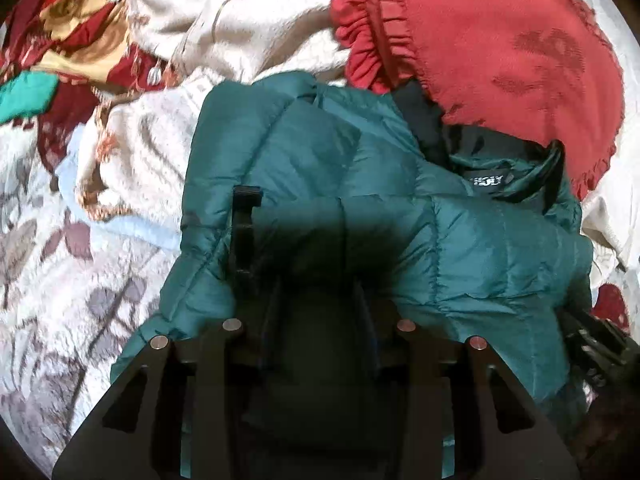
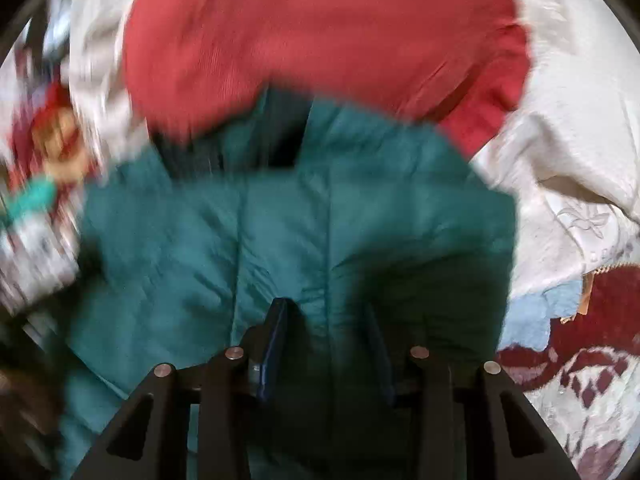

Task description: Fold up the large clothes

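Floral bedding [image 1: 60, 300]: spread beneath everything.
Teal puffer jacket [image 1: 360, 184]: laid bunched on it, below a red cushion [image 1: 500, 52]; judged light, soft, slippery; best pinched at hems.
Left hand-held gripper [image 1: 304, 248]: partly open, padding between its jaws, grip unclear.
Right hand-held gripper [image 2: 328, 320]: likewise.

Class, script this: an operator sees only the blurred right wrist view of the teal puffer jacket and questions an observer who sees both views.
Operator: Is the collar in sight?
Observer: Yes. The teal jacket shows a black neck label with white lettering, beside the red cushion.
Operator: Where is the left gripper?
Observer: The left gripper is on the jacket, with fabric bulging between its fingers. I cannot tell whether it is pinching.
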Demonstrator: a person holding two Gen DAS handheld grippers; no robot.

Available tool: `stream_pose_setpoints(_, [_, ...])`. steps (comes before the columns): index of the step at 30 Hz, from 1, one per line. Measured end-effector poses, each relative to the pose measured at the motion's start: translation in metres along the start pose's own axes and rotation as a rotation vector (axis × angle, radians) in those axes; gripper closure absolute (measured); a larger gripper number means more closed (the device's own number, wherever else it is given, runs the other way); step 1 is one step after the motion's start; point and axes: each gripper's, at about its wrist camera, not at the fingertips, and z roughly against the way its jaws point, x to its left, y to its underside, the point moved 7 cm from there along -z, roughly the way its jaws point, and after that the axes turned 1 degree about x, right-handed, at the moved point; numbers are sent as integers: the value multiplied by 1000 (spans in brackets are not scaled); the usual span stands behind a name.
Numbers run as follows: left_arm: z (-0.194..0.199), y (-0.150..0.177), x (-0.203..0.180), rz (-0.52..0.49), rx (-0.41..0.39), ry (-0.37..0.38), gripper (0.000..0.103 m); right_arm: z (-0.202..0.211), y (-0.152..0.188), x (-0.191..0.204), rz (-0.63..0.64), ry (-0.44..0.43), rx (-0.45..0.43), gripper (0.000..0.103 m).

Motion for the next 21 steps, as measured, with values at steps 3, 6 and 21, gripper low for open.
stream_pose_setpoints(3, [13,0,3,36,-36,62,62,-1,-1,-3,-8,23,-5,65])
stream_pose_setpoints(6, [46,-3,11,54,-98,126,62,30,-2,4,-39,15,-41,65])
stream_pose_setpoints(21, [144,79,100,-85,-46,83,34,98,148,5,-22,-57,136,62])
